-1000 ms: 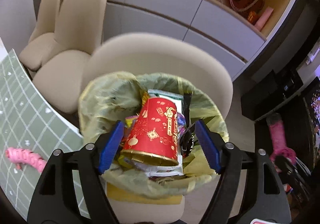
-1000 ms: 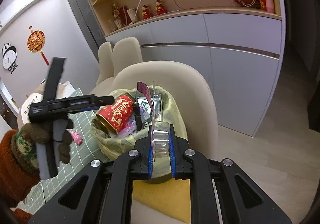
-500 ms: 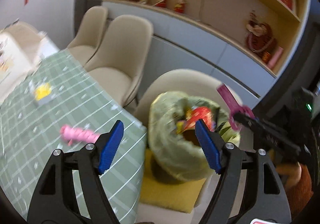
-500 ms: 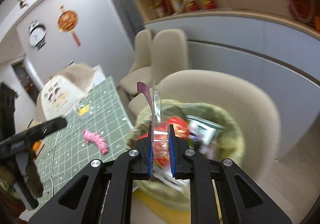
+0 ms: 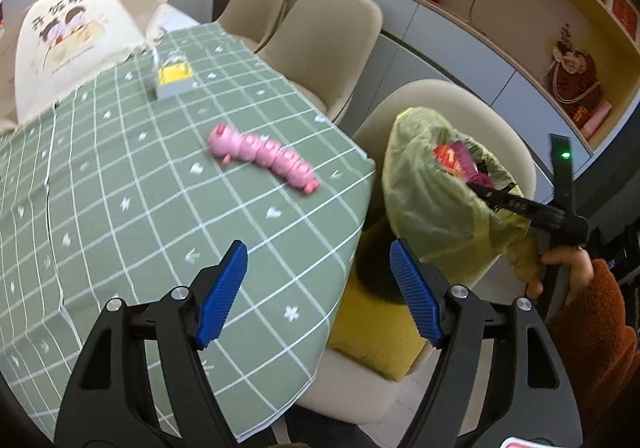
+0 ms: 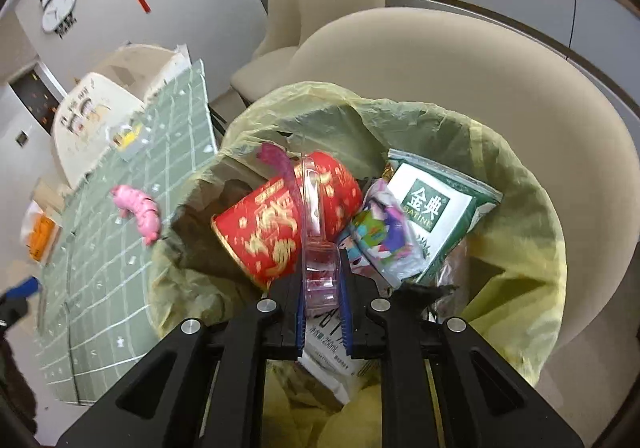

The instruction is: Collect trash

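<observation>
Both black two-finger grippers, the left gripper (image 5: 318, 294) and the right gripper (image 6: 323, 298), are showing ribbed blue pads and silver screws on triangular cut-out frames. A fuzzy rust-orange sleeve (image 5: 596, 322) is covering the right wrist.

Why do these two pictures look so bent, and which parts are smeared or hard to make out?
Both are fisheye views, so straight edges bow and the corners go black. Left wrist view: the pink caterpillar toy is slightly smeared, while the blue pads stay sharp. Right wrist view: the green checked tablecloth blurs at the left edge, and the green milk carton reads clearly.
</observation>
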Tool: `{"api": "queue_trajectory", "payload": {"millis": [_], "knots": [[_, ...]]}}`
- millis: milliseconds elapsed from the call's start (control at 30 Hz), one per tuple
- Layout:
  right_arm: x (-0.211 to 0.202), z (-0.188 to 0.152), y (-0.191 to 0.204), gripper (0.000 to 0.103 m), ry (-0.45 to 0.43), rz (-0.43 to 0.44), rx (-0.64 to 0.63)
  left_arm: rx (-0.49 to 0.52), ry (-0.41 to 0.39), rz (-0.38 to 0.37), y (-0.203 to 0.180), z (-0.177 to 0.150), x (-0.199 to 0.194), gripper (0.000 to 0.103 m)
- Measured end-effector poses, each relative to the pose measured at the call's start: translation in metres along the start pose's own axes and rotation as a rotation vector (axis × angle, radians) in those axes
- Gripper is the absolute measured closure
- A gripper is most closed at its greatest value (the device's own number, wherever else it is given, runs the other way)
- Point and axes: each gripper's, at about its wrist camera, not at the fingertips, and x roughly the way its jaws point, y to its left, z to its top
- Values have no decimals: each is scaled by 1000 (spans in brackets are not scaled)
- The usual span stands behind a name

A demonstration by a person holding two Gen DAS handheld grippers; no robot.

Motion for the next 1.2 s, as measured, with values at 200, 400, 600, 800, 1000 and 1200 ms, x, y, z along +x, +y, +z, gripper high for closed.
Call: {"api": "queue_trajectory", "payload": {"millis": [200, 400, 600, 800, 1000, 1200], "knots": [[-32, -25, 27, 61, -119, -103, -23, 1, -6, -27, 16, -12, -4, 26], [-84, -60, 71, 61, -237, -172, 17, 47, -43, -37, 39, -16, -26, 19], [-133, -104, 135, 61, -307, -137, 92, 105, -127, -7, 63, -26, -58, 19], [-147, -149, 215, 61, -335, -151, 61, 215, -231, 24, 76, -45, -95, 19], [-148, -185, 273, 61, -370, -154, 9, 264, -290, 64, 90, -52, -123, 19], [-142, -197, 304, 61, -391, -182, -23, 294, -314, 72, 103, -61, -132, 19]]}}
